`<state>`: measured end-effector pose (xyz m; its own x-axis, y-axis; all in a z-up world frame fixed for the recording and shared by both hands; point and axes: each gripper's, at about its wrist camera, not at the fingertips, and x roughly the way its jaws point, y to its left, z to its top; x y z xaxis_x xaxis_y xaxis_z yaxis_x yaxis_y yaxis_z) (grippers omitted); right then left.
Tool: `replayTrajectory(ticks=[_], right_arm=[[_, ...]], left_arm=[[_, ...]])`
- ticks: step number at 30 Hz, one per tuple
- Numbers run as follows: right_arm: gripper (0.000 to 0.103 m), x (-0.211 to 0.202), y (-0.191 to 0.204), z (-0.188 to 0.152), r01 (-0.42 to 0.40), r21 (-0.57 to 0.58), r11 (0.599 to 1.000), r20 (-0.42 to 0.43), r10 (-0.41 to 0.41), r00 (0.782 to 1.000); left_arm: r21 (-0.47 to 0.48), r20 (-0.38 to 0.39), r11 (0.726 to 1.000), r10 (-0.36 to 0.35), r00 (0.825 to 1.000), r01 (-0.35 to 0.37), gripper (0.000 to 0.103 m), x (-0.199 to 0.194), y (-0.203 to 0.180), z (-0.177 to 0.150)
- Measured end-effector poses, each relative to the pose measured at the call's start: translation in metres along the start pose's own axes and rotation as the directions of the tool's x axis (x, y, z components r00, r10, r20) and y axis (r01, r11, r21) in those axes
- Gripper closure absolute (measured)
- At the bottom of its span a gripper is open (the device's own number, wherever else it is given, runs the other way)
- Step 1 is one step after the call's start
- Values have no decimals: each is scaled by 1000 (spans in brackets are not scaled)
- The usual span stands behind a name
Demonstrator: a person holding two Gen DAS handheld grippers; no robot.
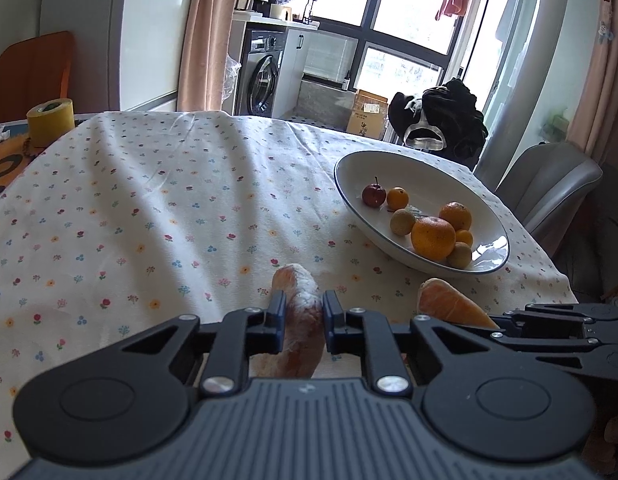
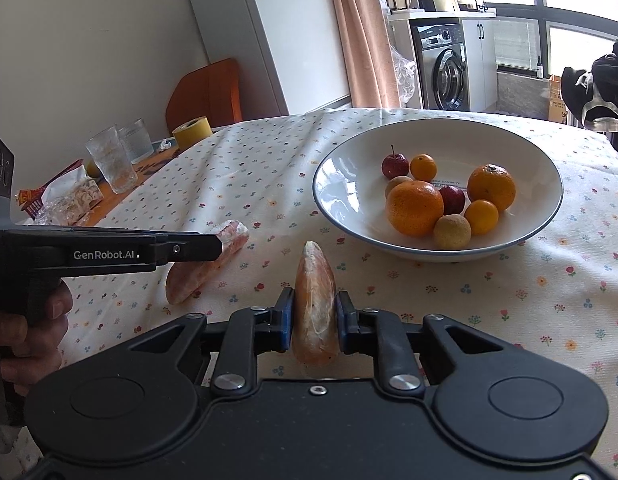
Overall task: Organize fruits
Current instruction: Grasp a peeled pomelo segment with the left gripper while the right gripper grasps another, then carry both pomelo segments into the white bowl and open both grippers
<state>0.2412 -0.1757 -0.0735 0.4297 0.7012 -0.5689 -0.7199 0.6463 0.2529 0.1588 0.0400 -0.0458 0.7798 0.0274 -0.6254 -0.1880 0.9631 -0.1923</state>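
In the left wrist view, at the far left edge of the frame, we see a yellow tape roll beyond the edge of the flowered tablecloth. At the bottom centre our left gripper has its jaws narrowed onto a citrus segment, orange with a white, pithy skin, which sticks out forward past the fingertips. To the right of it, at lower right, a second segment shows, with the black fingers of our right gripper reaching in from the right edge. Above these, in the right half of the frame, the white bowl stands on the cloth and holds oranges, smaller yellow fruits and a small red fruit.

In the right wrist view, a hand at the left edge grips the left gripper, which crosses the frame sideways and pinches the first segment low over the cloth. Behind it, at upper left, stand two glasses and the tape roll. At the bottom centre the right gripper is clamped narrowly on the second segment, held upright with its tip pointing up. In the upper right the bowl sits near, apart from both segments, with its oranges and a red fruit inside.
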Motion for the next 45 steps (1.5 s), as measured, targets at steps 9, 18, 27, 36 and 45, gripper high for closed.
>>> replayTrajectory(ticks=[9, 18, 27, 36, 45], right_arm=[[84, 15, 21, 6, -49, -50, 998, -18, 48, 999], [84, 26, 37, 11, -81, -95, 992, -38, 77, 996], [84, 35, 48, 16, -99, -131, 986, -51, 93, 994], [84, 39, 53, 15, -97, -144, 985, -61, 89, 994], [83, 31, 49, 12, -74, -141, 987, -57, 67, 996]], left_arm=[[-8, 2, 999, -31, 1000, 31, 86, -2, 7, 0], [-19, 1, 998, -59, 998, 59, 86, -4, 12, 1], [-21, 5, 997, -78, 997, 79, 85, -6, 20, 0], [-18, -5, 997, -80, 997, 80, 83, -3, 26, -6], [4, -10, 997, -74, 997, 74, 83, 4, 18, -7]])
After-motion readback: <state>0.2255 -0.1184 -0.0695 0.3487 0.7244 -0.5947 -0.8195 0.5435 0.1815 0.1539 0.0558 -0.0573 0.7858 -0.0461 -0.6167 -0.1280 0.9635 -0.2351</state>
